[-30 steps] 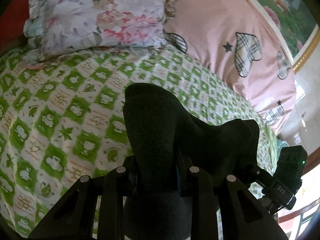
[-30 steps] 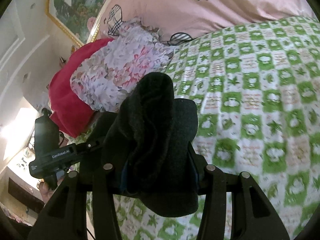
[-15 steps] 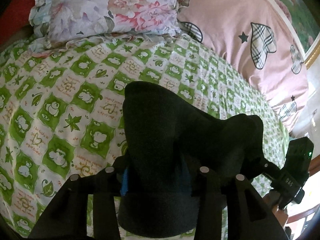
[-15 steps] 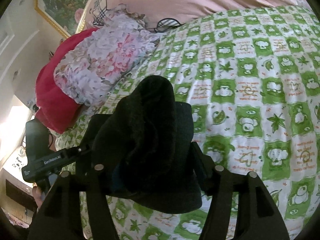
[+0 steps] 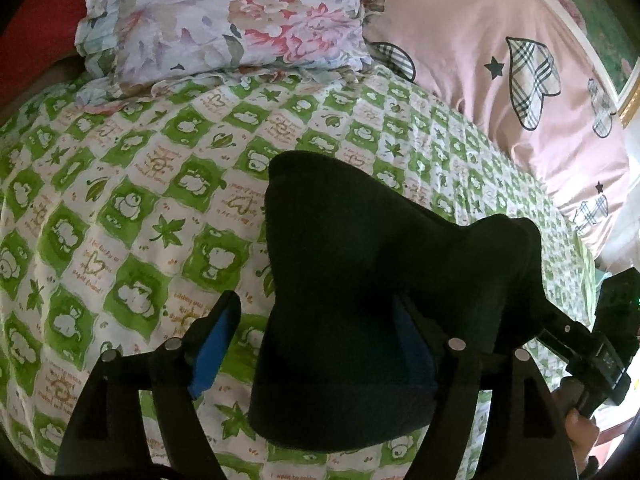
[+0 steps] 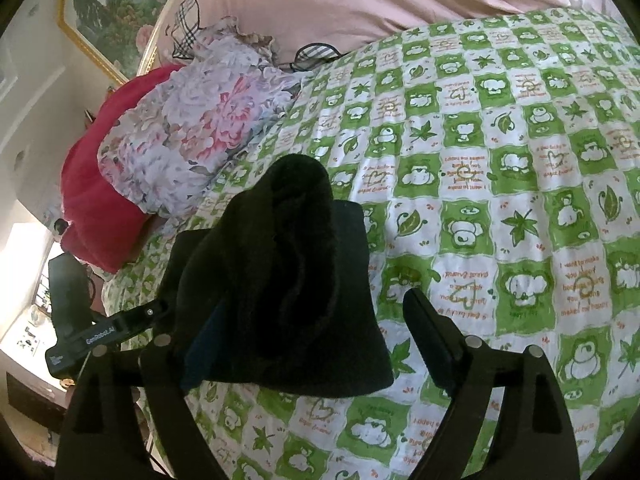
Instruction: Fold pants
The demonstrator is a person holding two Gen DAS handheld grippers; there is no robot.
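A: Position of the pants (image 5: 360,280) to be recorded against the floral pillow (image 5: 224,20).

B: In the left wrist view a dark folded bundle is seen lying on the green checked bedsheet (image 5: 120,200), nearer the camera than the floral pillow and well apart from it, with a band of sheet between. In the right wrist view the same bundle (image 6: 280,288) is seen just below and to the right of the pillow (image 6: 188,128); its folded edge stands up in a rounded hump.

A: Left gripper (image 5: 320,344)?

B: Spread wide. Its jaws have just been opening. The blue pad of one finger (image 5: 212,348) stands clear of the cloth, with sheet visible in the gap. The other finger is pressed against or hidden behind the bundle (contact cannot be told). The pants lie between the fingers, not clamped.

A: Right gripper (image 6: 316,332)?

B: Likewise released, jaws just opened. One finger (image 6: 432,340) stands apart from the bundle over bare sheet; the other lies against the cloth's edge on the pillow side, partly hidden.

A: Surroundings?

B: A pink pillow with plaid hearts (image 5: 500,40) is noted beside the floral pillow, a red cushion (image 6: 96,200) behind it, and a gold-framed picture (image 6: 108,8) beyond on the wall.
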